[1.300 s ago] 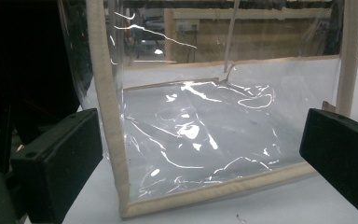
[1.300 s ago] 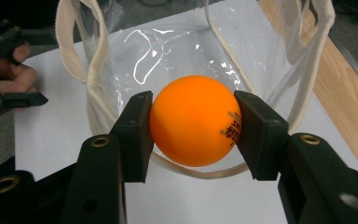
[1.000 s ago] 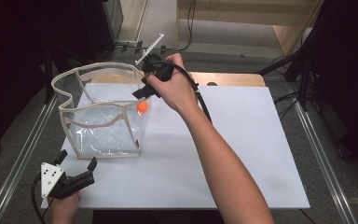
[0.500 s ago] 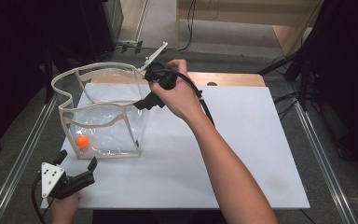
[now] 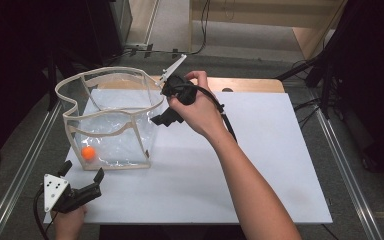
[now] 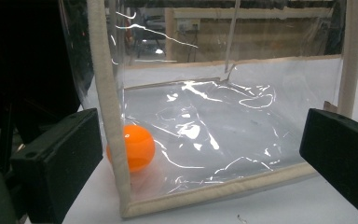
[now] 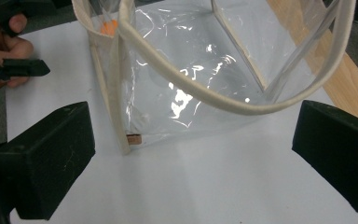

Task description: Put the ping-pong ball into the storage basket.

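A clear plastic bag (image 5: 115, 132) with beige trim stands open on the white board. An orange ball (image 5: 88, 152) lies on its bottom in the near left corner, and it shows through the wall in the left gripper view (image 6: 137, 147) and at the top of the right gripper view (image 7: 108, 27). My right gripper (image 5: 162, 117) hangs by the bag's right rim (image 7: 191, 95). Its jaws have just opened wide, with nothing held between them (image 7: 191, 154). My left gripper (image 5: 82, 172) rests open in front of the bag's near left corner (image 6: 116, 140), apart from it.
The white board (image 5: 240, 165) covers the table, with free room to the right of the bag. A wooden strip (image 5: 250, 85) runs along the back edge. Metal rails (image 5: 345, 165) flank both sides. The right gripper's cable (image 5: 225, 117) trails over the forearm.
The orange ball left the right gripper at the bag's top and dropped to the bag's bottom near left corner. The right gripper's jaws opened and the hand drifted slightly right.
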Action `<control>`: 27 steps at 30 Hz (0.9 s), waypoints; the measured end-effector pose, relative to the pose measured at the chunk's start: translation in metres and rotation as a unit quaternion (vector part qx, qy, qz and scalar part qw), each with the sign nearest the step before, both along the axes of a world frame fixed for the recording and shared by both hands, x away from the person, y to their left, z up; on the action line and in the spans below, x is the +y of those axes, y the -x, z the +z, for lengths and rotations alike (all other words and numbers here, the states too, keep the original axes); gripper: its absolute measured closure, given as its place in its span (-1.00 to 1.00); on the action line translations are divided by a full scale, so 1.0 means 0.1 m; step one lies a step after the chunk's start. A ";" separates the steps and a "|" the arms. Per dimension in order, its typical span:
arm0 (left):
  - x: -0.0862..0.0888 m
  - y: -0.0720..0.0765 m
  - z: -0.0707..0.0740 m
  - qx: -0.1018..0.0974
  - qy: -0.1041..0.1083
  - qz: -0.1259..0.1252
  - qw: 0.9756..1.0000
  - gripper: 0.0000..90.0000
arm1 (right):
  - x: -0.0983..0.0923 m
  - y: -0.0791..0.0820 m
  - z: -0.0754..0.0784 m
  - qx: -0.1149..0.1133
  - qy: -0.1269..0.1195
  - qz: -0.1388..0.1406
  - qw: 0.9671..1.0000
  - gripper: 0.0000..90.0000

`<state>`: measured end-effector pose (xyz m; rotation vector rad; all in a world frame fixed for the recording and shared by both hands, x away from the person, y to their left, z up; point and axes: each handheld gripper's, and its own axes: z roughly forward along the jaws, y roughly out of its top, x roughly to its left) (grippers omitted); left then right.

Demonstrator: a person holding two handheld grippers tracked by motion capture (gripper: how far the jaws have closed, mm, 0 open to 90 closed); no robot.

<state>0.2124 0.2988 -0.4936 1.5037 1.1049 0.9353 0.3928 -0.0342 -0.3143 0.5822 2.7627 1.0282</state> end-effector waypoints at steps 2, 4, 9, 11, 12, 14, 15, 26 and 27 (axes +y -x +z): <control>0.00 0.00 0.00 0.000 -0.002 0.000 1.000 -1.00 | -0.02 0.02 -0.01 0.000 0.001 -0.002 1.000 -1.00; 0.00 0.00 0.00 0.000 -0.002 0.000 1.000 -1.00 | -0.04 0.04 -0.02 0.000 0.000 -0.003 1.000 -1.00; 0.00 0.00 0.00 0.000 -0.001 -0.001 1.000 -1.00 | -0.08 0.07 -0.07 0.000 0.002 -0.003 1.000 -1.00; 0.00 0.00 0.00 0.000 -0.003 -0.001 1.000 -1.00 | -0.09 0.08 -0.09 0.003 0.000 -0.003 1.000 -1.00; 0.00 0.00 0.00 0.001 -0.003 -0.001 1.000 -1.00 | -0.10 0.09 -0.10 0.004 -0.001 -0.005 1.000 -1.00; 0.00 0.00 0.00 0.000 -0.002 -0.001 1.000 -1.00 | -0.12 0.10 -0.13 0.003 0.001 -0.004 1.000 -1.00; 0.00 0.00 0.00 0.000 -0.002 -0.001 1.000 -1.00 | -0.12 0.10 -0.13 0.003 0.001 -0.004 1.000 -1.00; -0.01 0.00 0.00 -0.001 -0.007 -0.001 1.000 -1.00 | -0.20 0.18 -0.25 0.000 -0.005 -0.005 1.000 -1.00; -0.01 0.00 0.00 -0.001 -0.008 -0.001 1.000 -1.00 | -0.21 0.18 -0.26 -0.001 -0.005 -0.002 1.000 -1.00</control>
